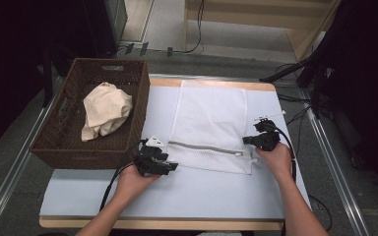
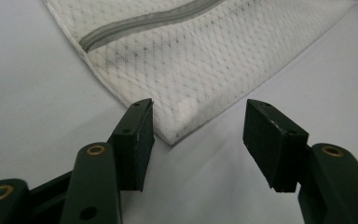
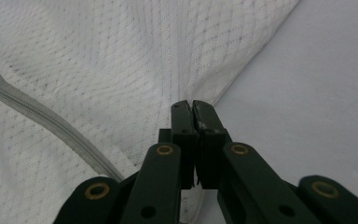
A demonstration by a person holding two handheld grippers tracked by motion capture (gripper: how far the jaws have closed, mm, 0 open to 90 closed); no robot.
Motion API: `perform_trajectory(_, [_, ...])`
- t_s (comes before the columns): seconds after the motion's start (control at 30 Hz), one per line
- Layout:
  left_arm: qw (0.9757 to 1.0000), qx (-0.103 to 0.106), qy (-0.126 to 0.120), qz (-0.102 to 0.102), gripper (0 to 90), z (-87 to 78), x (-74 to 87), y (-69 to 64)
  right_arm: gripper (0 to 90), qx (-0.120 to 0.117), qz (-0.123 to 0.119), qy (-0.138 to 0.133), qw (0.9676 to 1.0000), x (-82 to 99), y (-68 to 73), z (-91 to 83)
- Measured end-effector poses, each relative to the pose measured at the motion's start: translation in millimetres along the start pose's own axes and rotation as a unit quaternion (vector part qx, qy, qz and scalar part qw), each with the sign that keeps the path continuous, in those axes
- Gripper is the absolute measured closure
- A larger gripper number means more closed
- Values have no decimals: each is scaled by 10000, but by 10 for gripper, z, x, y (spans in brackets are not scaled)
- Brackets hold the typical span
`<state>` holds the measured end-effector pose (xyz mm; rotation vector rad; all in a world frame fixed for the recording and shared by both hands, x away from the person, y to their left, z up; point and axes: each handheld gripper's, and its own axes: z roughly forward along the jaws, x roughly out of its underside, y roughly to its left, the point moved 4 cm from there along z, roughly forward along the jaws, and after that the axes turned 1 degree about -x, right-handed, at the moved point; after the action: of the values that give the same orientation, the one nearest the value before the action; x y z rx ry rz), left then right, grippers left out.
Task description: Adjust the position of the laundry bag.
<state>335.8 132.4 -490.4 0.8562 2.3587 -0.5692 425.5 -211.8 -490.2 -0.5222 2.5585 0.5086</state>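
Left gripper view shows left claw (image 2: pixel 198 140) apart at mesh bag (image 2: pixel 205 56) corner; right claw (image 3: pixel 193 116) clamps mesh.

We see a table (image 1: pixel 177 196) with a pale grey-white top and a wooden rim showing along its near and far edges. Beyond its far edge lies grey floor (image 1: pixel 226 61) crossed by black cables (image 1: pixel 197 29), and past that a light wooden frame (image 1: pixel 295 29). Metal rails (image 1: pixel 332 162) run along the left and right edges. Both far corners of the room sit in deep shadow.
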Motion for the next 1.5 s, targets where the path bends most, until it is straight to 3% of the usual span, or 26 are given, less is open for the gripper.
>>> perform_trajectory(0.07, [9998,-142,-18,130,494,15,2,-14,883,-3,1,1,10000,-1,2,3])
perform_trajectory(0.17, [9987,-410,27,311,633,10,11,-5,883,-2,23,15,10000,-3,6,8])
perform_trajectory(0.2, [9989,-405,-19,220,667,14,9,2,883,0,14,23,10000,-2,6,11])
perform_trajectory(0.33, [9982,-542,7,252,789,10,12,22,883,12,20,38,10000,-6,8,24])
perform_trajectory(0.43, [9992,-369,30,119,900,9,15,38,883,24,26,59,10000,-7,15,38])
perform_trajectory(0.57, [9994,-307,102,88,900,2,9,38,882,32,-3,71,10000,-8,14,55])
perform_trajectory(0.67, [9998,-85,151,-101,900,-3,6,51,882,30,-24,81,10000,-7,8,60])
perform_trajectory(0.97, [9988,313,254,-278,900,-35,57,-43,882,27,-23,69,10000,-9,3,54])
perform_trajectory(1.5, [9973,630,329,-190,900,-277,176,-297,879,-156,-74,76,9998,27,79,2])
